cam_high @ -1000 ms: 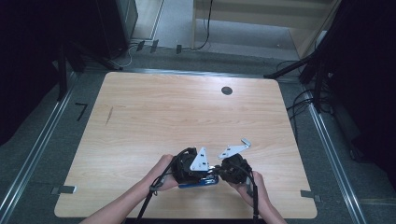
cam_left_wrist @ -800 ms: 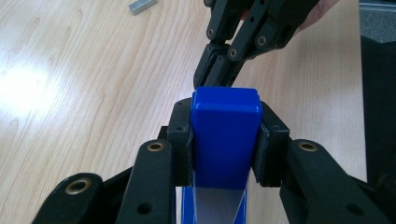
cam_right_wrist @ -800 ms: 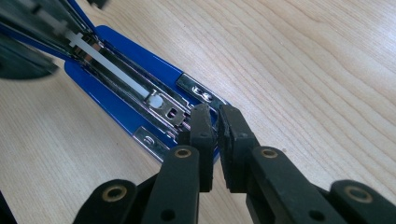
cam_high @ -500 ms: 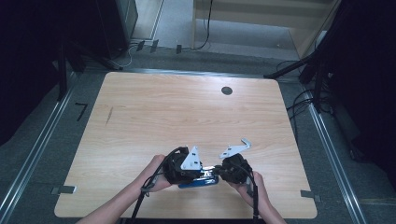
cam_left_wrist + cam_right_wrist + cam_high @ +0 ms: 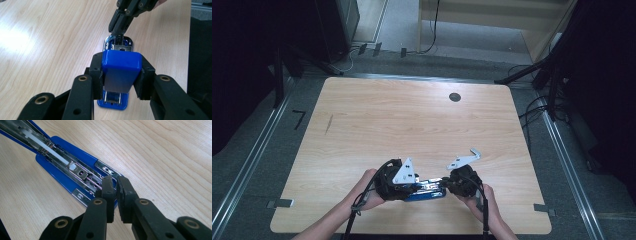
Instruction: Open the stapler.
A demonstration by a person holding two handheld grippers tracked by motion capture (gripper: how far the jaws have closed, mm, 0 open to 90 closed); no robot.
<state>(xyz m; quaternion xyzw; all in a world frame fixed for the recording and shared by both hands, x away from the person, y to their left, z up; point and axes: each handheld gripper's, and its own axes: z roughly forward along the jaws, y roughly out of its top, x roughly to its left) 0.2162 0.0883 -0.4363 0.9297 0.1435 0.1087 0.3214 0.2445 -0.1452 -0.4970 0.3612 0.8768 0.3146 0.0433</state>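
Note:
A blue stapler [image 5: 428,190] lies near the table's front edge between my two grippers. Its blue top cover [image 5: 121,68] is swung up off the base [image 5: 113,103], and my left gripper [image 5: 121,75] is shut on that cover, one pad on each side. The chrome magazine [image 5: 62,161] lies bare along the blue base [image 5: 53,173]. My right gripper [image 5: 115,185] is shut, and its tips rest on the magazine's front end. I cannot tell whether anything thin sits between them. From above, the left gripper [image 5: 416,186] and the right gripper [image 5: 446,184] face each other over the stapler.
The wooden table [image 5: 412,125] has a dark round grommet [image 5: 455,97] at the back right. Metal rails and cables run along the floor on both sides. Both of the person's hands come in at the table's front edge.
My left gripper has drawn a little to the left with the blue cover in it. The right gripper has stayed on the stapler's front end.

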